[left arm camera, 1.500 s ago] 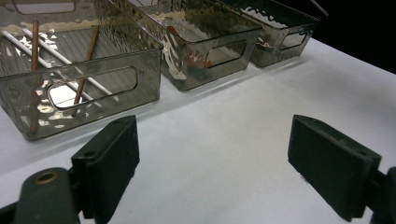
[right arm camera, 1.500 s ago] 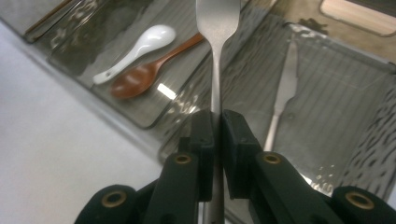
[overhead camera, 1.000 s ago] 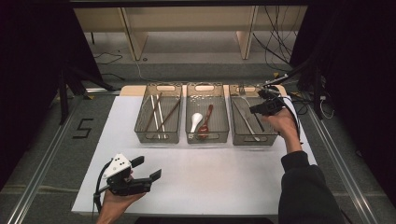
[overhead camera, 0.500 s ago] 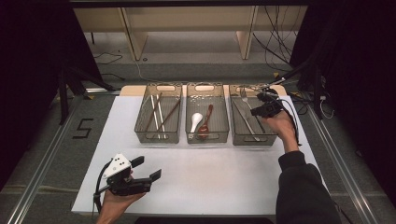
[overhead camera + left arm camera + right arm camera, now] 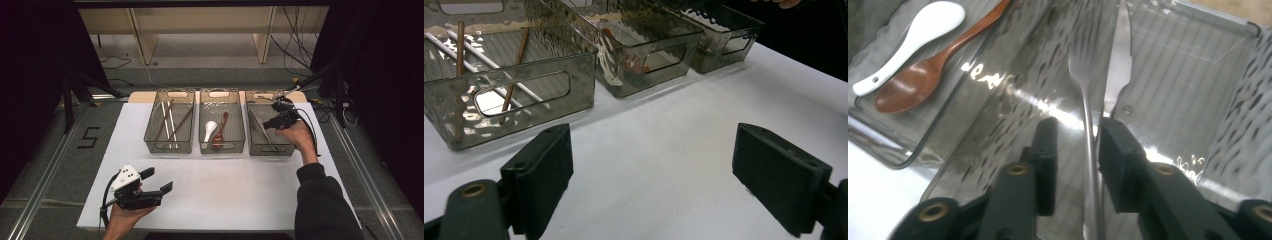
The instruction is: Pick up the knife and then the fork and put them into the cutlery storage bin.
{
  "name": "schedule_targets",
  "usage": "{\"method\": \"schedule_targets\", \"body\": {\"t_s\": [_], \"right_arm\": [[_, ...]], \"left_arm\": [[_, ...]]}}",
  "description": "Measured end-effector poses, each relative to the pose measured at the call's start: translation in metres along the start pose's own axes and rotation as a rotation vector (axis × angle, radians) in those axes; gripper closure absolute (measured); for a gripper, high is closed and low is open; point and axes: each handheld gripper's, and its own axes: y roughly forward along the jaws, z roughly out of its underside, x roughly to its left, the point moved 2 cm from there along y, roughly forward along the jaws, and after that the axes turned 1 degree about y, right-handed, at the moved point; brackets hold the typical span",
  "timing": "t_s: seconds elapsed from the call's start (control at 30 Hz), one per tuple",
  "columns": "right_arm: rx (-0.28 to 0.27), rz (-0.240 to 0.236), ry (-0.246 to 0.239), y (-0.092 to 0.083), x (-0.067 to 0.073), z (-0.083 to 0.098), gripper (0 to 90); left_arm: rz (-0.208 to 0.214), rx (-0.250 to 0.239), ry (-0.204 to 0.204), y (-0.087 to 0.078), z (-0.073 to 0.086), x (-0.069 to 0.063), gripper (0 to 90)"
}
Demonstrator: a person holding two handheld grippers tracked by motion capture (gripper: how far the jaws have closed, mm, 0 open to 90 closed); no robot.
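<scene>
Right gripper (image 5: 1075, 137) is down inside the right-hand smoky clear plastic bin (image 5: 255, 105), the one nearest the person's right hand (image 5: 296, 134). Its jaws have just been opening; a gap shows on either side now, and the slim silver metal fork (image 5: 1087, 75) lies between them without being pinched. Pads do not press on it.

The fork: polished steel, thin straight handle running down between the jaws, narrow neck widening to a small head, tines pointing away from the gripper. It lies flat on the ribbed bin floor. Just beside it, nearly parallel and touching or almost touching near the neck, a silver metal table knife (image 5: 1120, 55) with a serrated edge and a rivet on the handle.

Middle bin (image 5: 222, 148) holds a white ceramic soup spoon (image 5: 209, 130) and a reddish-brown wooden spoon (image 5: 220, 132), side by side. Left bin (image 5: 169, 147) holds brown wooden chopsticks (image 5: 181, 123) and pale ones crossing them.

Left gripper (image 5: 156, 181) is held low over the bare white table top (image 5: 225, 190) at the near left, well apart from the bins, jaws spread wide with nothing between them.
</scene>
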Motion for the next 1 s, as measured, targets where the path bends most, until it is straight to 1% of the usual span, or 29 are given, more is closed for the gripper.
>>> {"method": "schedule_targets", "body": {"t_s": [0.13, 0.27, 0.4, 0.47, 0.57, 0.6, 0.73, 0.83, 1.0], "right_arm": [[-0.024, -0.008, 0.0, -0.006, 0.001, 0.001, 62.6], [-0.064, -0.025, 0.001, -0.016, 0.003, 0.004, 53.1], [-0.12, -0.064, -0.011, -0.025, 0.011, 0.011, 47.4], [-0.137, -0.081, -0.009, -0.029, 0.015, 0.016, 44.3], [-0.167, -0.128, -0.005, -0.034, 0.022, 0.024, 41.9], [-0.179, -0.135, -0.001, -0.035, 0.024, 0.027, 41.3], [-0.21, -0.143, -0.015, -0.041, 0.034, 0.04, 37.5], [-0.242, -0.159, -0.017, -0.046, 0.042, 0.05, 35.8], [-0.299, -0.184, -0.026, -0.054, 0.055, 0.067, 33.9]], "left_arm": [[0.0, 0.0, -0.001, 0.0, 0.0, 0.0, 16.1], [-0.001, 0.0, -0.001, 0.0, 0.0, 0.0, 16.1], [-0.003, 0.001, 0.001, 0.001, 0.0, 0.0, 16.1], [-0.003, 0.001, 0.001, 0.001, 0.0, 0.0, 16.1], [-0.003, 0.002, 0.0, 0.001, 0.0, 0.0, 16.1], [-0.002, 0.002, -0.001, 0.001, 0.0, 0.0, 16.1], [0.0, 0.003, -0.007, 0.001, 0.0, 0.001, 16.1], [0.003, -0.003, -0.02, 0.001, -0.001, 0.001, 16.1], [0.0, 0.003, -0.016, 0.002, -0.001, 0.0, 16.1]]}}
